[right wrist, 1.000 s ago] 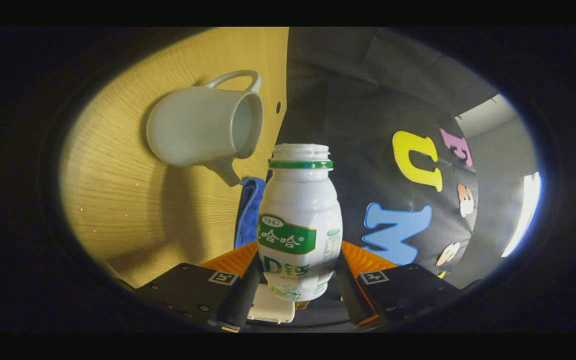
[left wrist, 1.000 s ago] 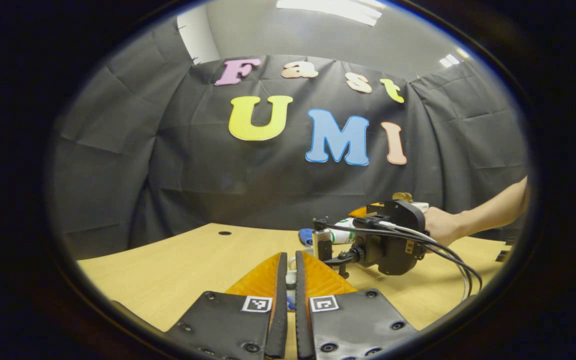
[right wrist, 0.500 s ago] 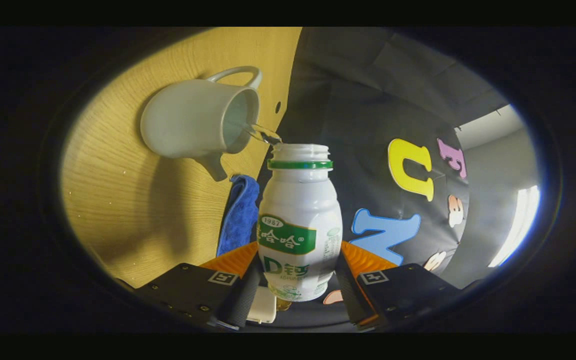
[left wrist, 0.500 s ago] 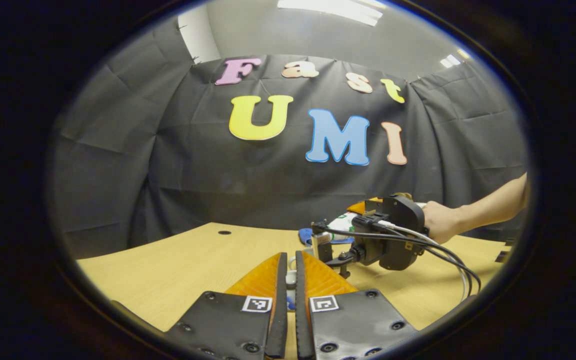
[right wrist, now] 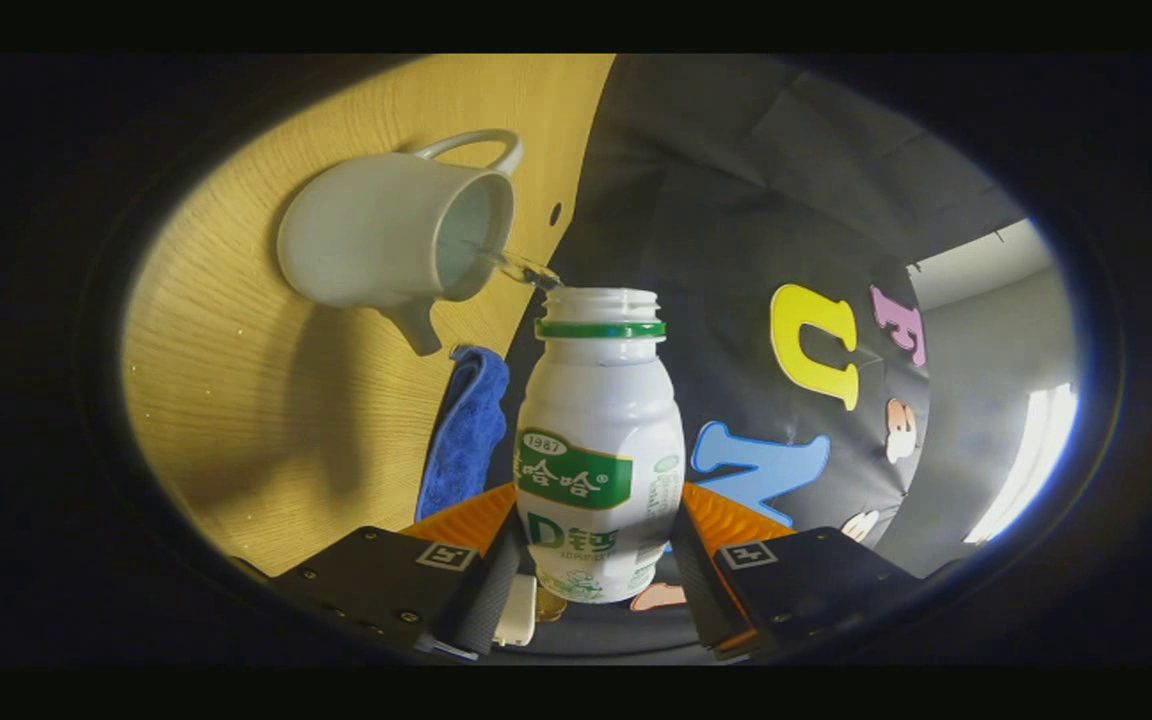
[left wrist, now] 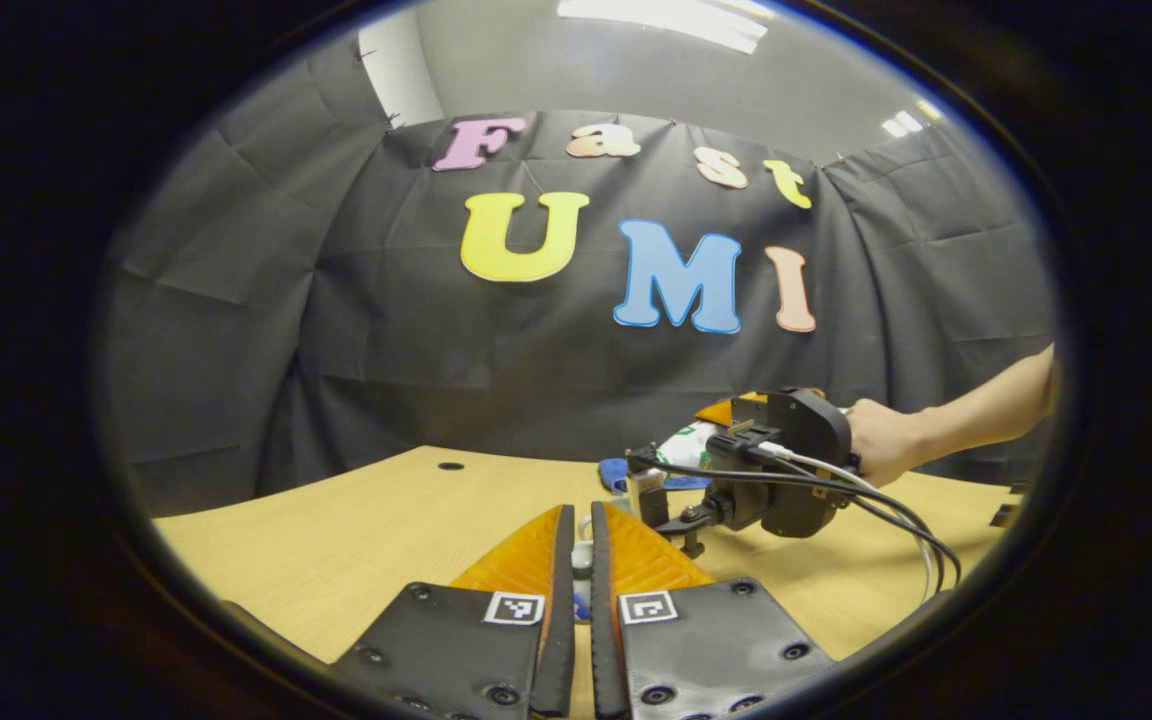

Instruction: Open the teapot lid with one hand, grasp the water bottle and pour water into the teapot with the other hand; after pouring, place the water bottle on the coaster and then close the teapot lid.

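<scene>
A white teapot [right wrist: 376, 235] stands on the wooden table [right wrist: 236, 400] with its mouth uncovered. My right gripper [right wrist: 599, 505] is shut on a white water bottle [right wrist: 599, 450] with a green label, tipped sideways. From its capless mouth a thin stream of water [right wrist: 511, 265] runs into the teapot. In the left gripper view the right gripper [left wrist: 776, 480] and the tilted bottle [left wrist: 684, 445] hang above the table, held by a hand [left wrist: 881, 440]. My left gripper [left wrist: 581, 515] has its fingers almost together on a small white piece, the teapot lid [left wrist: 583, 555], mostly hidden.
A blue cloth [right wrist: 461, 435] lies on the table beside the teapot's spout, near the booth wall; it is also behind the right gripper as a blue edge [left wrist: 616, 470]. A small round hole [left wrist: 449, 466] marks the table's far side. Cables [left wrist: 896, 520] trail from the right gripper.
The bottle has tipped further and water now streams into the teapot, which it did not a second ago. The right gripper has risen slightly. The left gripper has stayed still.
</scene>
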{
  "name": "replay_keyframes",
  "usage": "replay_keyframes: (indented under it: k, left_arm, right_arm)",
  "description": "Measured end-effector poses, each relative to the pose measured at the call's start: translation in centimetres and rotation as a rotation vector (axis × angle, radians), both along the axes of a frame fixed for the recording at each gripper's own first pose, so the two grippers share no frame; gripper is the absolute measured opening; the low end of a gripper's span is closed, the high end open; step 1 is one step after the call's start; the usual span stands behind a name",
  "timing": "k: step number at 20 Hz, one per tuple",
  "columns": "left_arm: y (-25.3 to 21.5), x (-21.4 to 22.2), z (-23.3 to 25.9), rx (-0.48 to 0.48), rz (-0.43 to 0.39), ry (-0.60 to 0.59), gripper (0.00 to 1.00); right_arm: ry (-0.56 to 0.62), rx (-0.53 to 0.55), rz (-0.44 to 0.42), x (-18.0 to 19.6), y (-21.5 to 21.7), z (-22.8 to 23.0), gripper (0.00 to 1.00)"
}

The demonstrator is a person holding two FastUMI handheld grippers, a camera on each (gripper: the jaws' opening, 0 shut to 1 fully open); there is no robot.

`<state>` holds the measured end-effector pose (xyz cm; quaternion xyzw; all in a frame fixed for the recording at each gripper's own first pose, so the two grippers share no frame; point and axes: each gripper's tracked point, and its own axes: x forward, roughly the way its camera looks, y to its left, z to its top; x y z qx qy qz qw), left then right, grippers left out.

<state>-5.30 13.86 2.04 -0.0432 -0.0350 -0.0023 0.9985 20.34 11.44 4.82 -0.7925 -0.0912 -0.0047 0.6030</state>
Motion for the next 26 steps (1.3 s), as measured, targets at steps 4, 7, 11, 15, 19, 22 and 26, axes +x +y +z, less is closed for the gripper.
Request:
replay_keyframes:
  k: [4,7,11,15,19,22,26]
  left_arm:
    - [0.0,-0.1,0.1,0.001,0.001,-0.001,0.13]
    - [0.0,-0.2,0.1,-0.001,0.000,-0.004,0.13]
    - [0.0,-0.2,0.0,0.000,0.000,-0.004,0.13]
    - [0.0,-0.2,0.1,0.002,0.000,-0.005,0.13]
    - [0.1,-0.4,0.3,0.002,0.002,-0.011,0.13]
    - [0.1,-0.4,0.4,0.001,0.001,-0.012,0.13]
    - [0.1,-0.5,0.4,0.001,0.002,-0.013,0.13]
  right_arm:
    - [0.000,-0.013,-0.001,-0.1,0.0,-0.2,0.73]
    - [-0.001,-0.023,0.000,-0.2,0.1,-0.3,0.73]
    - [-0.010,-0.049,0.009,-0.5,0.5,-0.2,0.73]
    - [-0.027,-0.069,0.020,-0.7,0.8,0.4,0.73]
    - [-0.040,-0.091,0.030,-0.8,1.3,0.9,0.73]
    - [-0.051,-0.112,0.037,-0.9,1.5,1.3,0.73]
    - [-0.068,-0.143,0.047,-0.9,1.9,2.0,0.73]
